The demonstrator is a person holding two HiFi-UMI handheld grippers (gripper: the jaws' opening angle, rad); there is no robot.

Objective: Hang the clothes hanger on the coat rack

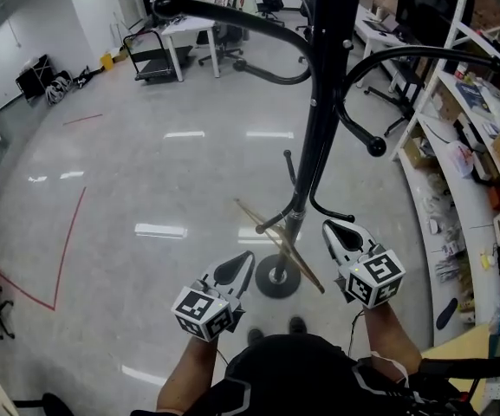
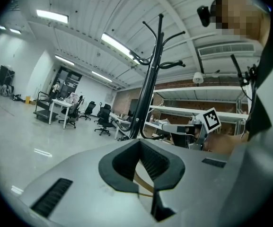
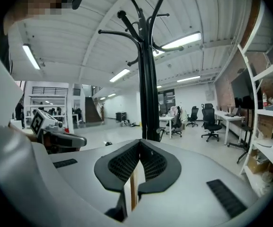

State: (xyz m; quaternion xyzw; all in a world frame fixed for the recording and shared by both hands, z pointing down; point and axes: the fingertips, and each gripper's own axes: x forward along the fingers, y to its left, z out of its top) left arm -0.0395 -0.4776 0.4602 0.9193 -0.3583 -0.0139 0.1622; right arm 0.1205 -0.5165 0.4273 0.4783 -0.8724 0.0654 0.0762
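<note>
One black coat rack point(image 1: 323, 102) stands on glossy grey floor point(image 1: 163, 198) beside white shelving point(image 1: 466, 193).

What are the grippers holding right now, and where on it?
Both hold the wooden hanger: the left gripper and right gripper each pinch a wooden arm.

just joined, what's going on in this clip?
A person stands at a tall black metal coat rack, holding a thin wooden clothes hanger low beside its pole. The left gripper and right gripper are both shut on the wood. The hanger doesn't look hooked on any arm yet.
</note>
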